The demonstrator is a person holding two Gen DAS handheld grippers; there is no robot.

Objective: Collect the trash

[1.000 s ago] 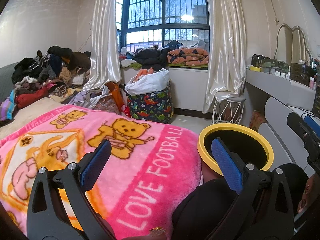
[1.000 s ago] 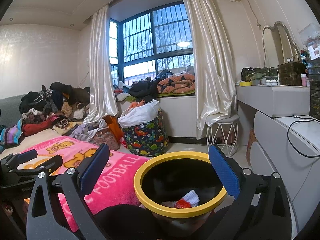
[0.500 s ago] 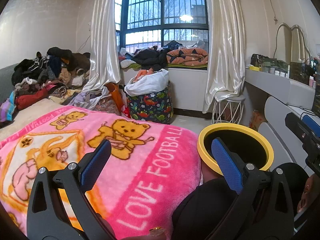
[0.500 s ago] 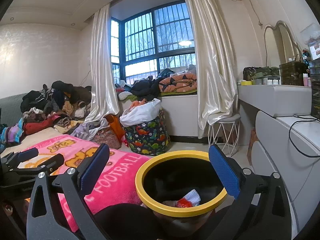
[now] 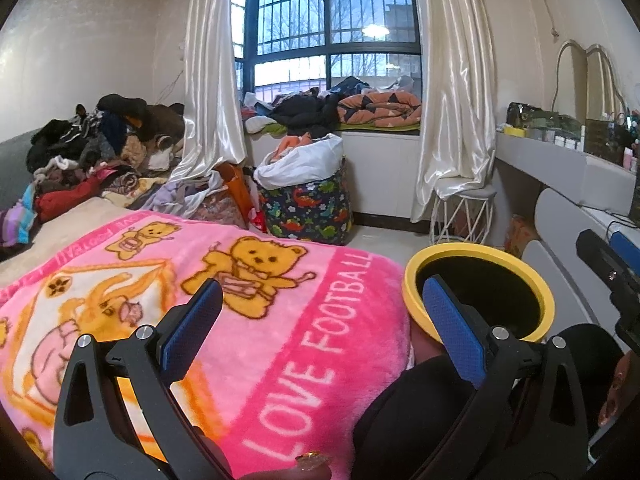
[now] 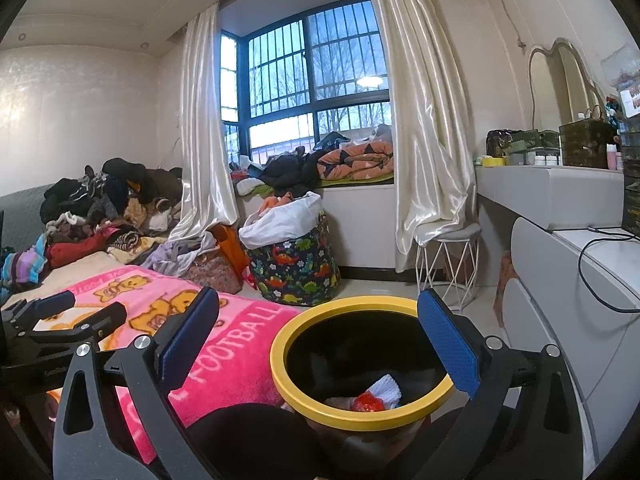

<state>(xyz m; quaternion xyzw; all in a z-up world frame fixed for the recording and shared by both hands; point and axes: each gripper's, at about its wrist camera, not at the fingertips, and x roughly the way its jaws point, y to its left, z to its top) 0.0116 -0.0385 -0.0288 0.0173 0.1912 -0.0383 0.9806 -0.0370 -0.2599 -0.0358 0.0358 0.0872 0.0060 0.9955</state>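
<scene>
While we sit at the edge of a bed with a tool in each hand, the room spreads out ahead of us, and we go across it from left to right. Far left, a heap of clothes (image 5: 92, 156) lies against the wall on the bed. Nearer us, a pink blanket (image 5: 240, 320) with cartoon bears covers the bed, and we see no litter on it. Our left gripper (image 5: 320, 312) hangs above that blanket with its jaws spread wide and nothing between them, likely because it is free to look for more to pick up. Past the bed, a dinosaur-print fabric basket (image 6: 294, 268) stands on the floor under the barred window (image 6: 316, 80), stuffed with white cloth.

Further right, the yellow-rimmed bin (image 6: 360, 418) sits close in front of our knees, just beside the bed, probably kept there so each piece can be dropped in without reaching. Our right gripper (image 6: 318, 336) hovers directly over its mouth, jaws also spread and empty. Inside, crumpled white and red trash (image 6: 376, 394) rests at the bottom, so some collecting seems done. Beyond the bin stands a white wire stool (image 6: 448, 264), and at far right a pale dressing surface (image 6: 560, 192) carries bottles and boxes.
</scene>
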